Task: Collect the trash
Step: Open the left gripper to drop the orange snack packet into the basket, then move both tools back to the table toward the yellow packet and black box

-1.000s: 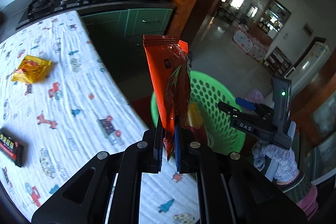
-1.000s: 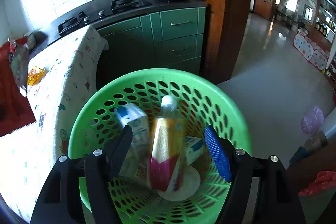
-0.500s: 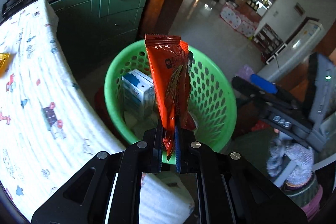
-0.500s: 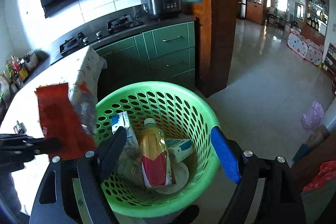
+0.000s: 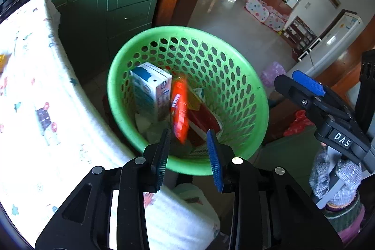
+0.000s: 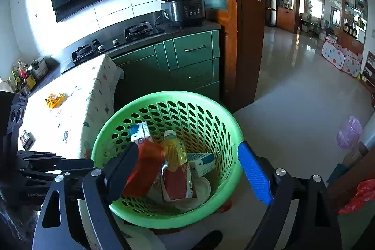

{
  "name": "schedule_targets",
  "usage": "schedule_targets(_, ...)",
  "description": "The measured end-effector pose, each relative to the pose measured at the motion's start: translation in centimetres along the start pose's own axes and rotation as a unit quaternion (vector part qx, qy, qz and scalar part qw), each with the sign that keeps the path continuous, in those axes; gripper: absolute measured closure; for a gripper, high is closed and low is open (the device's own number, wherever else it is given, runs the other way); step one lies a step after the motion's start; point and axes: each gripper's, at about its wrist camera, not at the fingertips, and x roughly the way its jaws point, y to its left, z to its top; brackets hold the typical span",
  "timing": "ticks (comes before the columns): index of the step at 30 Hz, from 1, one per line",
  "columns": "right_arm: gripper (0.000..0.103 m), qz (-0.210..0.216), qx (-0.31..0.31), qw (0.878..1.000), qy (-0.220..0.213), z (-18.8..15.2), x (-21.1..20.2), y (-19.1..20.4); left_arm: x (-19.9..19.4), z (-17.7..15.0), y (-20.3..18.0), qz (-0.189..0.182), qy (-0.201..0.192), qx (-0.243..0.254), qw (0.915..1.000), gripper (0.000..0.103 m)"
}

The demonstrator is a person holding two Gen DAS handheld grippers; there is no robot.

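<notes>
The left gripper [image 5: 187, 156] hangs over the green perforated basket [image 5: 243, 90], which stands on the floor just off the table's near corner so trash can be dropped straight in. Its jaws have just been opening and now stand partly apart, gripping nothing; the orange snack wrapper [image 5: 179, 109] is blurred in mid-fall beyond them, already inside the basket rim beside the milk carton [image 5: 150, 88]. The right gripper [image 6: 187, 168] is spread wide and empty above the same basket, where a yellow drink bottle [image 6: 174, 151] lies. A yellow wrapper [image 6: 54, 99] and a dark packet [image 6: 27, 138] remain on the tablecloth [image 6: 77, 109], likely next.
</notes>
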Motion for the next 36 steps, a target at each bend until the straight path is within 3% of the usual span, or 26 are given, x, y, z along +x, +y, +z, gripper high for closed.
schedule_targets(10, 0.013, 0.033, -0.018, 0.999, -0.002, 0.7, -0.2, 3.6, -6.4, -2.0, 3.2, 0.066, -0.048, -0.015, 0.9966, 0.064)
schedule_targets(21, 0.010, 0.103, -0.071, 0.992, 0.012, 2.1, 2.0, 12.1, -13.4, -5.3, 11.0, 0.129, -0.087, -0.094, 0.9833, 0.056)
schedule_targets(30, 0.010, 0.167, -0.134, 0.976, 0.032, 3.9, 5.5, 20.6, -17.8, -8.4, 16.8, 0.173, -0.112, -0.154, 0.9662, 0.053)
schedule_targets(36, 0.010, 0.207, -0.186, 0.959, 0.054, 5.3, 8.7, 26.3, -19.7, -10.1, 20.2, 0.192, -0.122, -0.189, 0.9553, 0.050)
